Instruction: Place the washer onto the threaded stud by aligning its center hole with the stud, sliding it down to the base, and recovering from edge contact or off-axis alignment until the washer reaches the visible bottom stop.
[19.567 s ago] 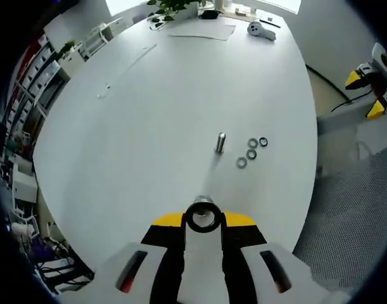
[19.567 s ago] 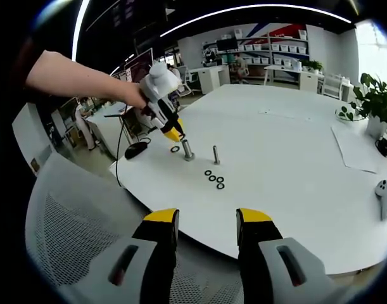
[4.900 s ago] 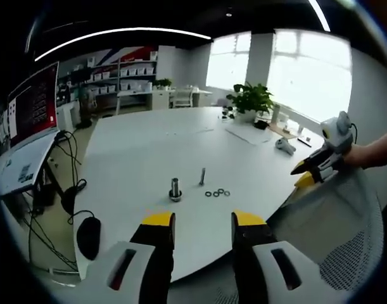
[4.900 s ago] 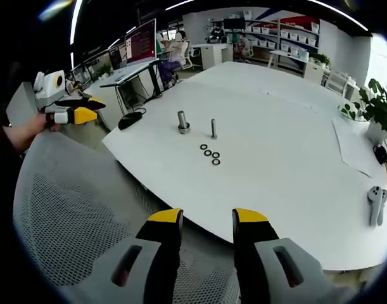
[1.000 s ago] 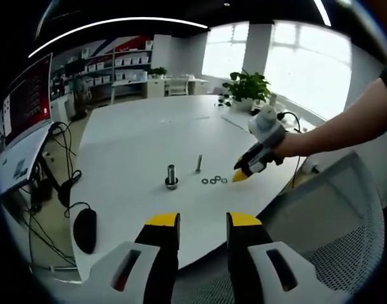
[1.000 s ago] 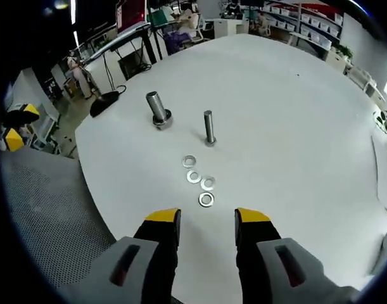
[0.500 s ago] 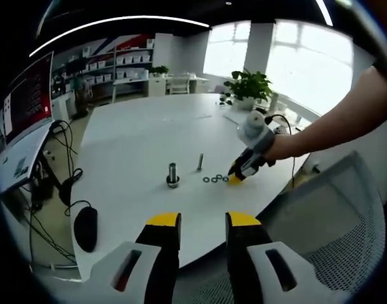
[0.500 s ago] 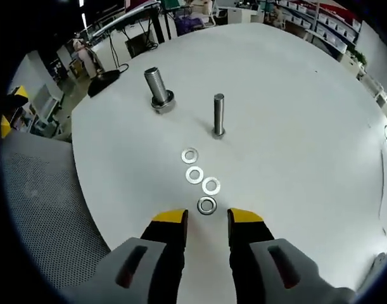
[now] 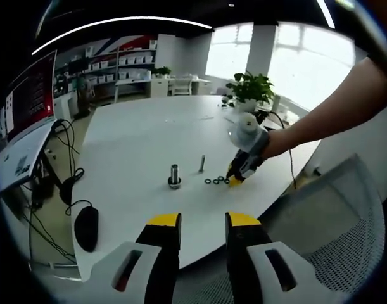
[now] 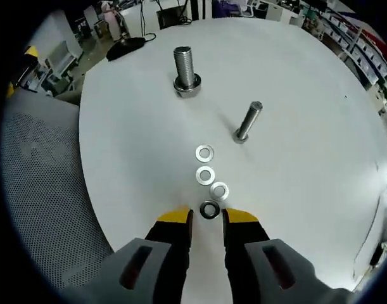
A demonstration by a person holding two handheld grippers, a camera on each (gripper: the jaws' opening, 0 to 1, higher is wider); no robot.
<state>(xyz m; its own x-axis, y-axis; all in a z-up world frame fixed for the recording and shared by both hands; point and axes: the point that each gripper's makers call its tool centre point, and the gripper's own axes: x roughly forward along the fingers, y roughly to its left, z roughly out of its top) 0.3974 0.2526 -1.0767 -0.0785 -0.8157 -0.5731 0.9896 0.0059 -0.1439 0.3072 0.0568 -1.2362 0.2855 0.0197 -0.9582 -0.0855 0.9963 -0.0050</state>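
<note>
Steel washer [image 10: 209, 209] between right claw [image 10: 208, 217] tips, contact unclear

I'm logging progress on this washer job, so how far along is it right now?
Done: the thick stud already carries a washer at its base. In hand: the right hand-held gripper, jaws open, brackets the nearest washer of four lying on the table, not yet gripped. The left hand-held gripper hangs back, open. Left: gripping that washer, threading it over the thin stud and seating it at the base.
</note>
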